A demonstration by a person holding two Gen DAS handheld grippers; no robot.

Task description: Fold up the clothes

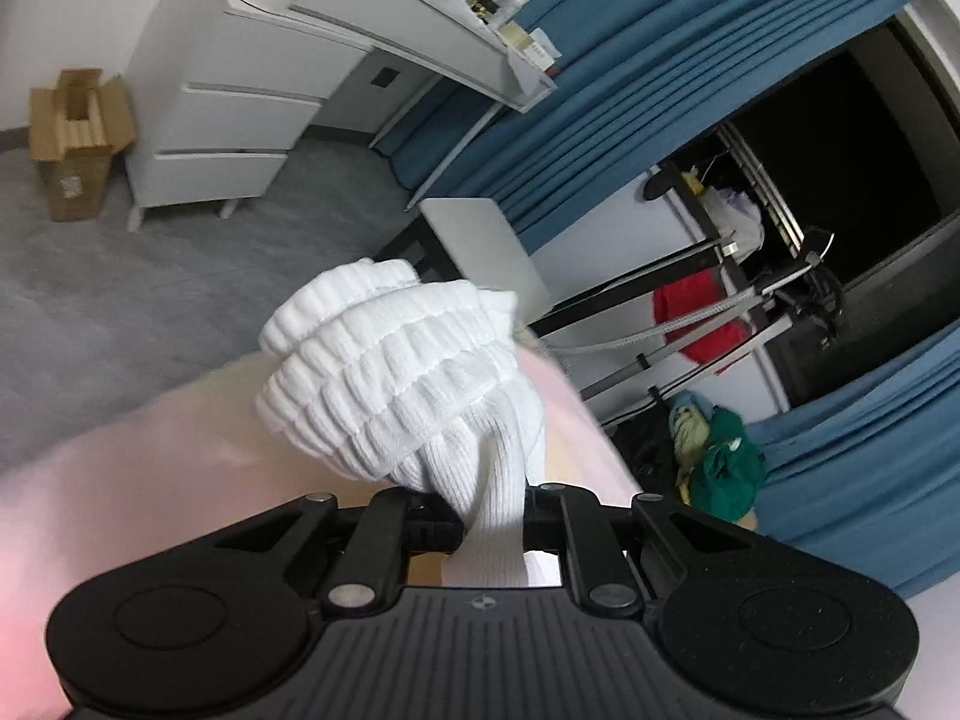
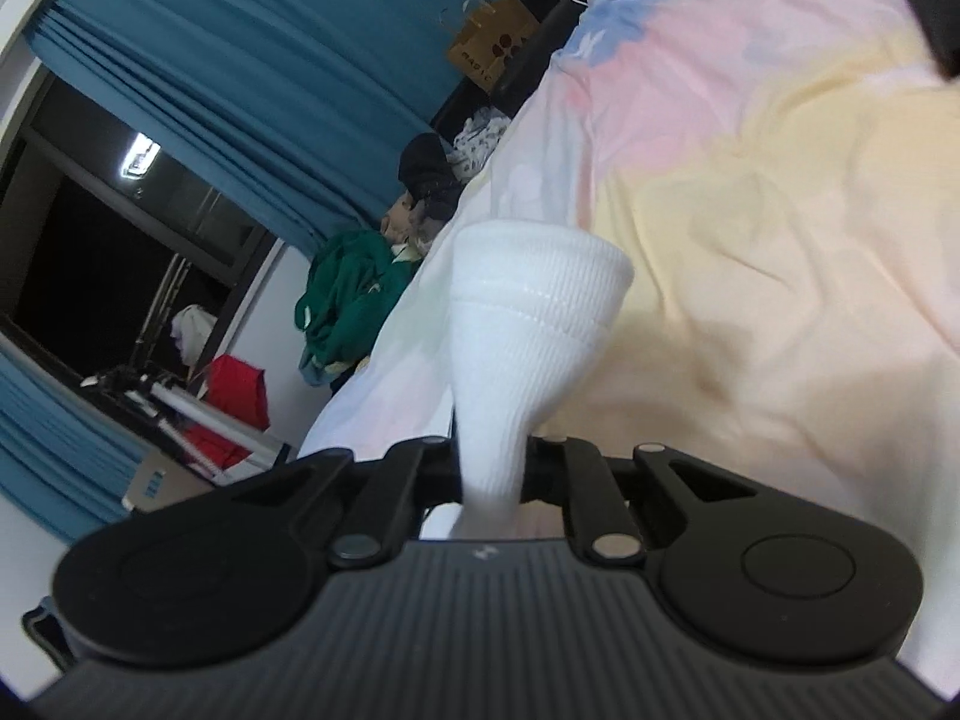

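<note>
Both tools are lifting a white sock clear of the bed, mid-fold.

The sock (image 1: 414, 372) is hanging in the air above the pastel bedsheet (image 2: 750, 210), its ruffled cuff bunching ahead of the left tool (image 1: 492, 531), which is clenching the ribbed knit, while the right tool (image 2: 489, 480) is pinching the smooth end (image 2: 528, 312). Whether this is one sock or a pair cannot be told. The step looks like stretching it out before folding; the next move is probably calling for pulling it taut and laying it flat on the bed, cuff unbunched. Blue curtains (image 1: 630, 78) are hanging beyond.
</note>
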